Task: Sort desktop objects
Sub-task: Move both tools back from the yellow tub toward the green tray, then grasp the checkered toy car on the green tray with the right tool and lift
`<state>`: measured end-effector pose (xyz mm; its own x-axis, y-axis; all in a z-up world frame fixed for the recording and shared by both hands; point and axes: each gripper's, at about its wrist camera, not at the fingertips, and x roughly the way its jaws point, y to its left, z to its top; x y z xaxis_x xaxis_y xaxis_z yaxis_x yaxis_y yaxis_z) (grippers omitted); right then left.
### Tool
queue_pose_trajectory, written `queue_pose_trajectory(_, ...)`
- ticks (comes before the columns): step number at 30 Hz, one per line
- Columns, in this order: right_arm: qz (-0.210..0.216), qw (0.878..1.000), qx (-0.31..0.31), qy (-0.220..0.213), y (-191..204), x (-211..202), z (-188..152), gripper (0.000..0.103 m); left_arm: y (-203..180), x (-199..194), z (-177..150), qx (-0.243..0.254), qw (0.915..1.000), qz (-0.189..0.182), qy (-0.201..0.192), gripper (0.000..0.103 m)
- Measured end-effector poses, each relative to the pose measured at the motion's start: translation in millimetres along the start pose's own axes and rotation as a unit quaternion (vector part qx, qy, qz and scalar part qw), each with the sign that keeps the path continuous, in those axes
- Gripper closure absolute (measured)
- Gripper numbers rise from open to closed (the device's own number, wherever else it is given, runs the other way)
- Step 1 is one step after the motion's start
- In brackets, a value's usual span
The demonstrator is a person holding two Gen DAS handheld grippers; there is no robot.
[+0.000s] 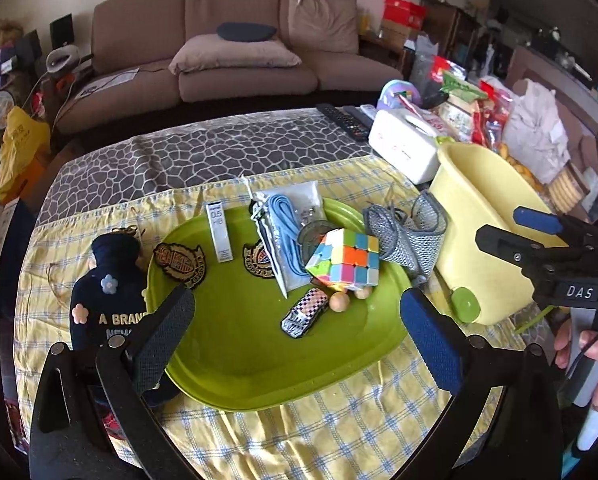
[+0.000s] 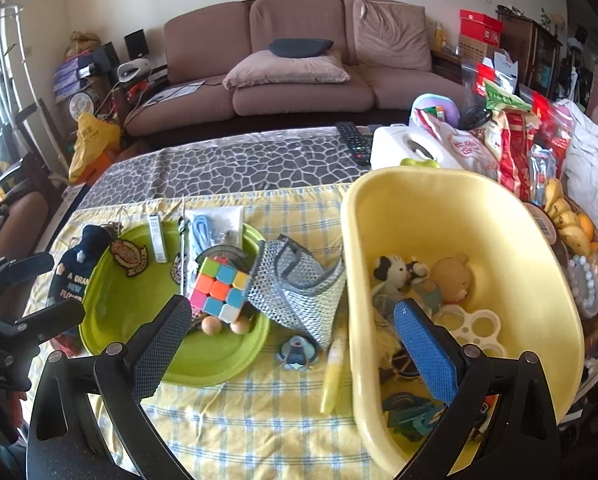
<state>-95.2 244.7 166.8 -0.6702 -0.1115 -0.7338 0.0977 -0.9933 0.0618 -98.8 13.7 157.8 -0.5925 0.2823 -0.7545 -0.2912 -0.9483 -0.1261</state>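
Reads "0.5 HB" on the lead box (image 1: 219,233) in the green tray (image 1: 235,360), "DAS" on the right gripper (image 1: 499,226). Left gripper (image 1: 295,320) above tray, tilted down; both jaws wide, empty.

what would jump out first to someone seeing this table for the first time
Probably the bright multicoloured puzzle cube, sitting on the far right side of the lime green tray among patches, a cable packet and a small checkered toy car. Next, the big pale yellow tub to the right of the tray, with plush toys inside. A grey mesh bag lies between tray and tub.
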Motion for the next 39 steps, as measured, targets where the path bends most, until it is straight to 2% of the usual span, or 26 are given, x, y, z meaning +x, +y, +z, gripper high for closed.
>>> queue_pose_trajectory(9, 0.041, 0.999, -0.017, 0.017, 39, 29, 5, 0.001, 63, 2, -24, -0.069, 0.9976, 0.010, 0.003, 0.000)
queue_pose_trajectory(16, 0.090, 0.994, -0.021, 0.050, 61, 58, -1, 0.001, 101, 8, -38, -0.119, 0.9929, -0.001, 0.002, 0.000)
queue_pose_trajectory(18, 0.103, 0.992, -0.020, 0.064, 66, 68, -5, 0.005, 108, 8, -40, -0.127, 0.9919, -0.002, -0.001, 0.000)
queue_pose_trajectory(22, 0.124, 0.987, -0.014, 0.100, 76, 91, -16, 0.026, 119, 5, -39, -0.138, 0.9903, -0.001, -0.008, 0.000)
queue_pose_trajectory(24, 0.134, 0.984, -0.009, 0.115, 80, 103, -20, 0.028, 124, 3, -39, -0.143, 0.9897, 0.001, -0.011, 0.000)
queue_pose_trajectory(31, 0.146, 0.977, 0.012, 0.157, 100, 139, -35, 0.028, 143, -1, -42, -0.155, 0.9879, 0.002, -0.012, 0.000)
queue_pose_trajectory(39, 0.118, 0.979, 0.038, 0.160, 113, 160, -36, 0.030, 166, -7, -48, -0.172, 0.9850, 0.002, -0.014, 0.000)
